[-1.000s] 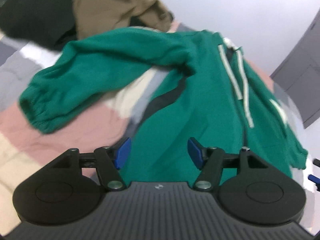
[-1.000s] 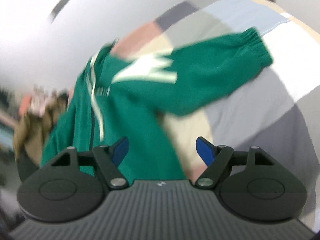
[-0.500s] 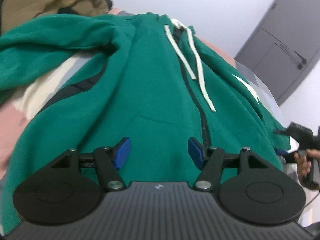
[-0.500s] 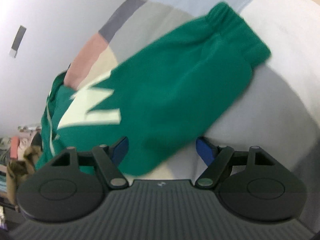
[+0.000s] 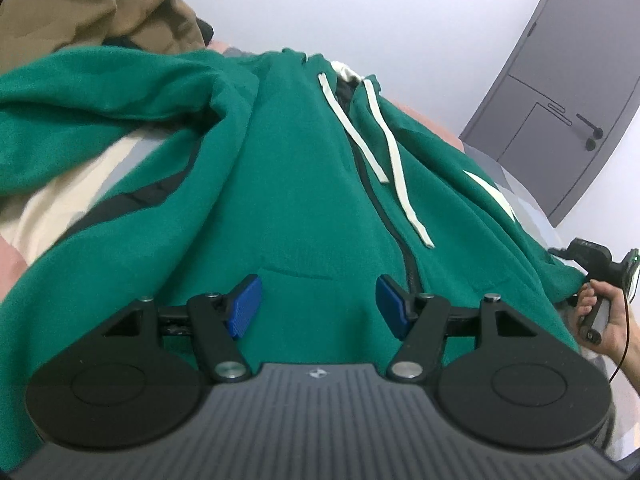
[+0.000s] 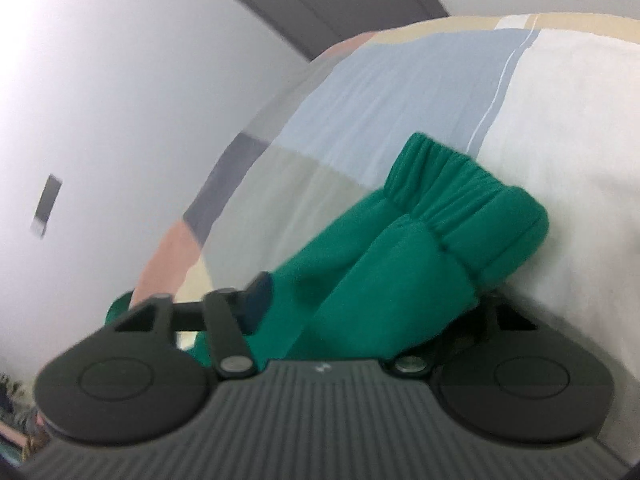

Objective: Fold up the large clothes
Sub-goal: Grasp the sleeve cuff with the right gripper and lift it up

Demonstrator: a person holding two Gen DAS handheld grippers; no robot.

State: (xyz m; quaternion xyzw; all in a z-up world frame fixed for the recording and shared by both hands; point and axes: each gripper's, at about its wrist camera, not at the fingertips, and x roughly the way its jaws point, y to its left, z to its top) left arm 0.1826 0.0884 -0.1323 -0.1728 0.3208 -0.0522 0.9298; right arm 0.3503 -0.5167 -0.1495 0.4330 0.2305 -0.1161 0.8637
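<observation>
right tool [image 6: 352, 300] jaws just closed on green hoodie [image 5: 304, 200] sleeve [image 6: 400, 264].

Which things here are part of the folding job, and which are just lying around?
In the job:
green hoodie
its sleeve, between the right gripper jaws, which have just been closing
left gripper, open

Lying about:
brown garment
bedspread
door

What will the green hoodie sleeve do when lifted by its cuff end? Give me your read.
The sleeve already bunches in soft folds between the right gripper jaws, which have just been closing, so it will likely drape limply. The fleece looks thick, so probably grippy, not slippery. It joins the spread green hoodie, so the body may drag along.
</observation>
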